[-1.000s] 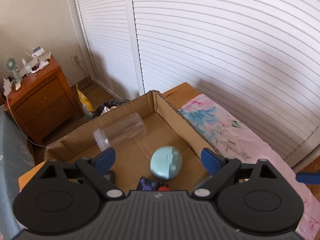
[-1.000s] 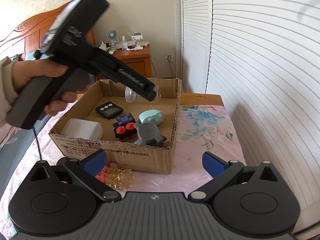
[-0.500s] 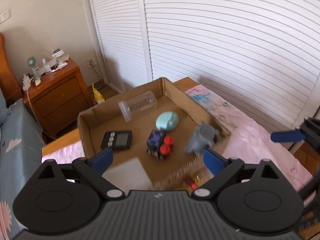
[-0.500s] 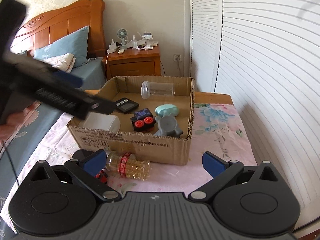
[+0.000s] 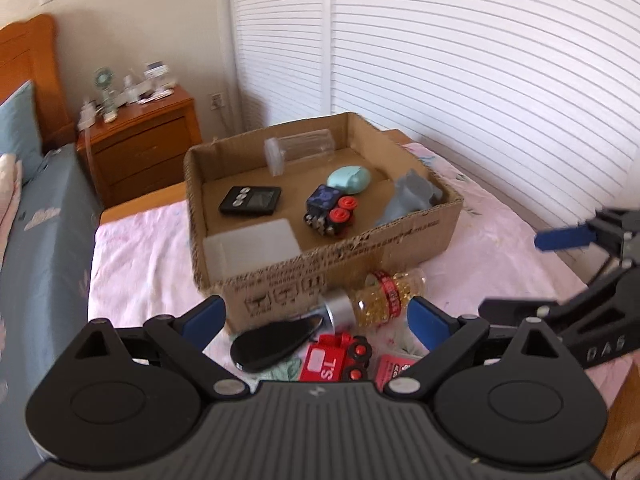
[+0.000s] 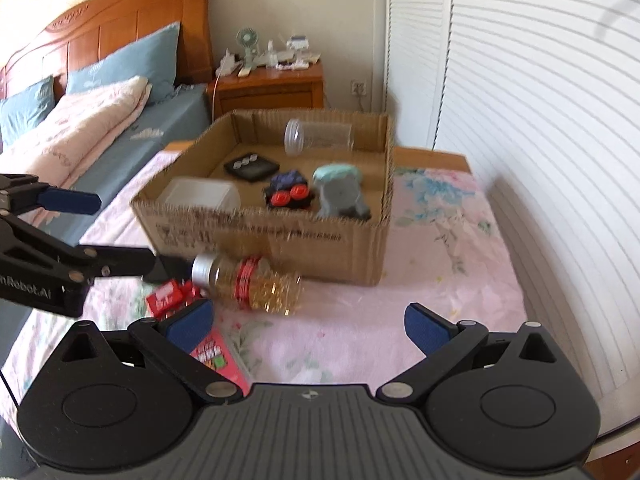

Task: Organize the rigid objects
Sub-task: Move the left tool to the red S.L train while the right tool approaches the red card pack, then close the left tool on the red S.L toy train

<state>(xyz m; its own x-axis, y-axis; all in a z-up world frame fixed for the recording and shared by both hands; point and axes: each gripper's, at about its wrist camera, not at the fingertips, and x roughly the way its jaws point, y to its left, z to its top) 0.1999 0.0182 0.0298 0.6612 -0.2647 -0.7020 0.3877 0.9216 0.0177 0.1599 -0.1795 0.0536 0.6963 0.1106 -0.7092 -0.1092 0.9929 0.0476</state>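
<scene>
A cardboard box (image 5: 340, 256) stands on the pink bedspread. It holds a clear jar (image 5: 300, 150) lying at the back wall, a black timer (image 5: 250, 200), a teal oval case (image 5: 349, 179), a dark toy with red wheels (image 5: 330, 212), a grey piece (image 5: 412, 196) and a white tub (image 5: 250, 248). In front of the box lie a bottle of yellow capsules (image 5: 384, 298), a black oval thing (image 5: 276, 342), a red toy train (image 5: 336, 360) and a pink pack (image 5: 394, 368). My left gripper (image 5: 314, 314) hangs open above these. My right gripper (image 6: 306, 316) is open over bare bedspread beside the bottle (image 6: 256, 284).
A wooden nightstand (image 5: 148, 148) with a small fan and clutter stands behind the box. Slatted white doors (image 5: 480, 80) run along the right. A bed with blue and pink pillows (image 6: 100, 92) lies to the left. The pink spread (image 6: 440, 260) right of the box is bare.
My left gripper has drawn back from over the box to its near side, empty. The clear jar stays lying at the box's back wall. My right gripper sank a little.
</scene>
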